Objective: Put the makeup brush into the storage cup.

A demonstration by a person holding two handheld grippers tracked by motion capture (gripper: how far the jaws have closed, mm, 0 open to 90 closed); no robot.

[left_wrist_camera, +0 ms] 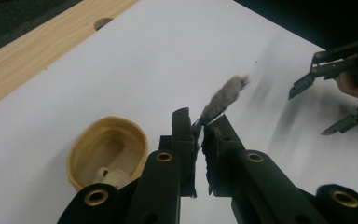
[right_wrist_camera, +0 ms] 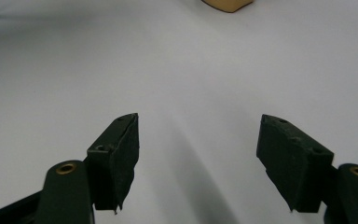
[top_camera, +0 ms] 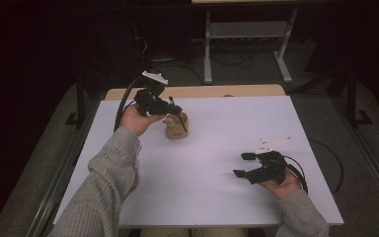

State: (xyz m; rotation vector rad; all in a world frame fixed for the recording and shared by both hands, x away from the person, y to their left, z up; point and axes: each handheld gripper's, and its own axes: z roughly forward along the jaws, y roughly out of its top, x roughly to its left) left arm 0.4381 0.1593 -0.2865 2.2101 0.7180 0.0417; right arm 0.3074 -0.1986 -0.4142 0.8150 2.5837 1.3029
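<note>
The left gripper (left_wrist_camera: 199, 135), clenched on a small brush (left_wrist_camera: 223, 97), holds it just right of the tan holder (left_wrist_camera: 107, 149) at the worktop's (top_camera: 217, 148) far left. Keep that pinch firm, bristles clear. The right gripper (right_wrist_camera: 198, 158) waits released, near right.

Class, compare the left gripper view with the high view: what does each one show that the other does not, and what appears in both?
Left gripper view: the hollow inside of the tan holder, and the grey bristle tip of the brush pinched between shut jaws.

High view: the person's grey sleeves, the wooden strip along the table's far edge, and a metal stand on the floor beyond.

Both: the white table, the holder, the brush in the left gripper, and the open right gripper.
</note>
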